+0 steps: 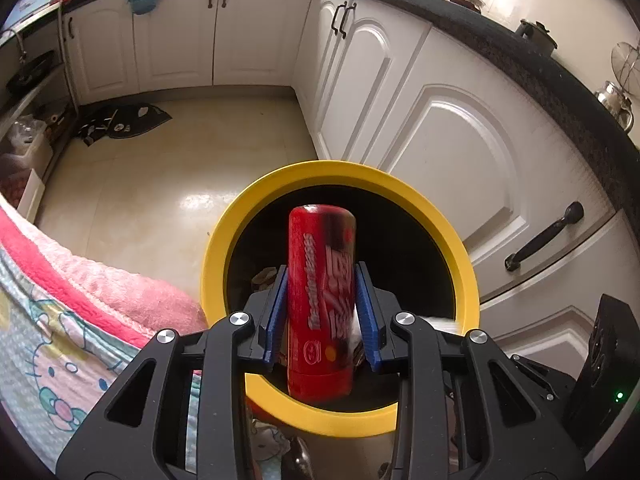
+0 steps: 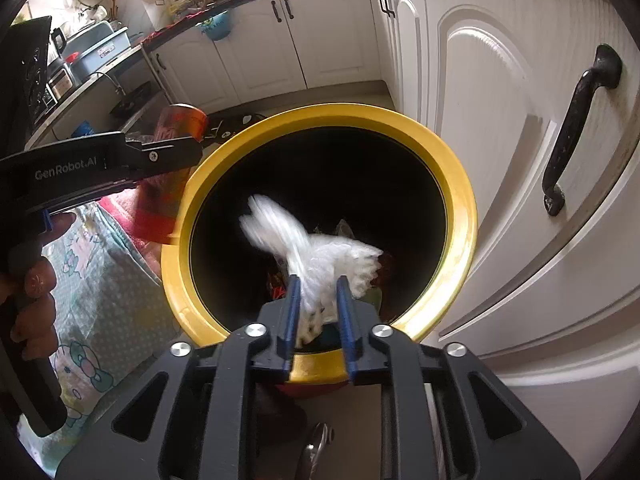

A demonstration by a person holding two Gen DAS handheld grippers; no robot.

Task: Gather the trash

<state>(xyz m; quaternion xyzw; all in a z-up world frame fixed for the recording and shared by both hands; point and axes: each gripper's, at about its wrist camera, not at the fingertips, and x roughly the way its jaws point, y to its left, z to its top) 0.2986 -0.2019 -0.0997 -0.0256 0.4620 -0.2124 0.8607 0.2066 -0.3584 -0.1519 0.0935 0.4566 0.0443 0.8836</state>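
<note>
a red cylindrical can (image 1: 321,304) with white lettering stands roughly upright above the mouth of a round bin with a yellow rim (image 1: 224,236) and a dark inside — some scraps lie at its bottom. a crumpled white tissue (image 2: 320,256), blurred, hangs over the same opening, near the side closest to the right wrist camera.

White cabinet doors (image 1: 452,128) with black handles (image 1: 544,236) stand right of the tongs; a pink cartoon-print cloth (image 1: 72,320) lies left, a dark floor mat (image 1: 128,120) far ahead.
</note>
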